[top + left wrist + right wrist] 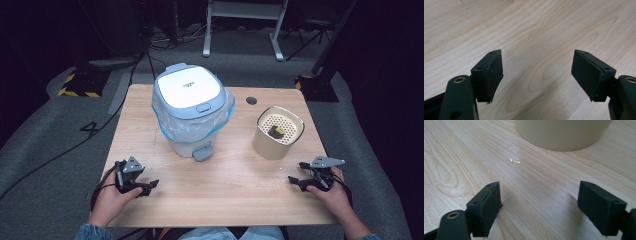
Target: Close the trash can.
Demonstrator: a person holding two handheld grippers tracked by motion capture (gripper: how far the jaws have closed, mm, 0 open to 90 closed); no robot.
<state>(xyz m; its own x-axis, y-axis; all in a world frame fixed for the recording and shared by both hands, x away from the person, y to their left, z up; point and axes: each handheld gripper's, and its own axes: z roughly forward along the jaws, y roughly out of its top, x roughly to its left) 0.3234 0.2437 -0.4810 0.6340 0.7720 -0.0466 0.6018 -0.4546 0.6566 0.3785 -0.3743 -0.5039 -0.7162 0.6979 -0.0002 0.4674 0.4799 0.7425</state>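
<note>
Both my tongs rest low over the bench (pixel 220 190), jaws spread apart and holding nothing. The left tongs (pixel 148 187) sit at the near left corner, with bare wood grain between the jaws in the left gripper view (pixel 536 72). The right tongs (pixel 296 181) lie near the right edge, and in the right gripper view (pixel 540 207) they point at the base of the cream canister (pixel 562 132), which stands just ahead of them, apart from the jaws.

From the high view that canister (pixel 278 133) stands upright to the right of the pedal bin (pixel 192 107), tilted slightly in perspective, with a perforated insert inside and a small dark scrap (pixel 276 131) lying on it. I judge it a light, stiff, smooth-walled thing, likely a bit slippery. The body looks too wide for my jaws, so I would pinch the rim wall, one jaw inside and one outside.

The bin's lid is shut and a thin blue liner (pixel 165 120) bulges around it; soft, easily torn.
</note>
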